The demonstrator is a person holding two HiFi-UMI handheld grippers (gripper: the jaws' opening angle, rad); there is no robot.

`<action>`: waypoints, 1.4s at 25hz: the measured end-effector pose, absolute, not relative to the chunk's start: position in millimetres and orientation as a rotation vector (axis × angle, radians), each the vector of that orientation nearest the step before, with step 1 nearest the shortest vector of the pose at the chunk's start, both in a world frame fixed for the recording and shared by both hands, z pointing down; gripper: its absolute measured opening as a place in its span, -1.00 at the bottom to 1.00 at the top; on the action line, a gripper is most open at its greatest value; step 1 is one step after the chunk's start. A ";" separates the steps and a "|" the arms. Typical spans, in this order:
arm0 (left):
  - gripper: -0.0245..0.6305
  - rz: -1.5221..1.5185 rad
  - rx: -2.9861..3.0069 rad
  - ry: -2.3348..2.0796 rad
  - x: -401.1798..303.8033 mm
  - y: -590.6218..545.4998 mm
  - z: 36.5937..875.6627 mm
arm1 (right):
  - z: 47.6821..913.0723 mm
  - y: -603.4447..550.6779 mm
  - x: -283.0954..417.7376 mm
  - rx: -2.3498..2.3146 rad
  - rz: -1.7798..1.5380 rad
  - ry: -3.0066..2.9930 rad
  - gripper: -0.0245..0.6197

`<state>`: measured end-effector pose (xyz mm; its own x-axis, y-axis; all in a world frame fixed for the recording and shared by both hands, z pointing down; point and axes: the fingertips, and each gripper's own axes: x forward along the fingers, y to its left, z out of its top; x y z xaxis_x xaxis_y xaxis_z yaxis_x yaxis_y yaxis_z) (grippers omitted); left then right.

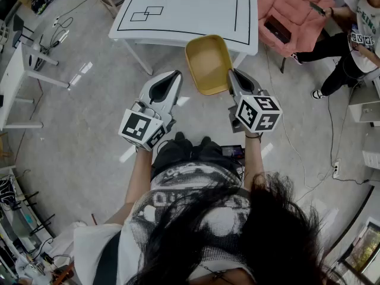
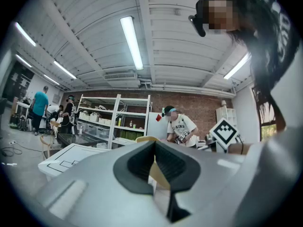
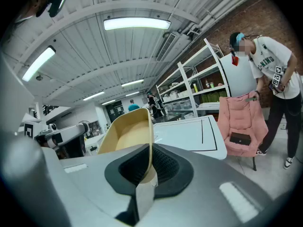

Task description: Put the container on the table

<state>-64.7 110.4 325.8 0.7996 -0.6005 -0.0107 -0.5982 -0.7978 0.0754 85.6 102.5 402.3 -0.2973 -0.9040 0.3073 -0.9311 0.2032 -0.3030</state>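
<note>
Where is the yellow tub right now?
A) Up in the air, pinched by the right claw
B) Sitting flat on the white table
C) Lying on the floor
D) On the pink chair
A: the right claw is shut on the rim of the yellow tub, holding it up in front of the white table and not yet set down on it.

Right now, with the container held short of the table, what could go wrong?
1. The right gripper pinches the yellow container by one wall only, and the left gripper does not touch it. The container may swing or slip from the fingers.
2. The container hangs at the white table's near edge, so it could catch that edge on the way on.
</note>
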 end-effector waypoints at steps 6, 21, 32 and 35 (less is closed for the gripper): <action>-0.93 -0.053 2.909 -0.969 -64.6 107.6 325.5 | 401.9 103.9 87.2 1.825 0.664 -2.373 -0.86; -0.93 -0.052 2.896 -0.985 -46.2 126.1 329.8 | 407.6 121.1 102.6 1.785 0.667 -2.408 -0.86; -0.93 -0.027 2.854 -1.060 -26.0 139.2 343.4 | 422.6 124.8 124.5 1.711 0.683 -2.444 -0.86; -0.93 -0.018 2.843 -1.078 -24.9 130.5 346.0 | 427.9 115.4 125.4 1.697 0.700 -2.451 -0.86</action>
<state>-24.9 130.5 346.0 0.7493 -0.6618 0.0248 -0.6606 -0.7442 0.0985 125.4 115.4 427.9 -0.3835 -0.8676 0.3167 -0.9039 0.2822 -0.3215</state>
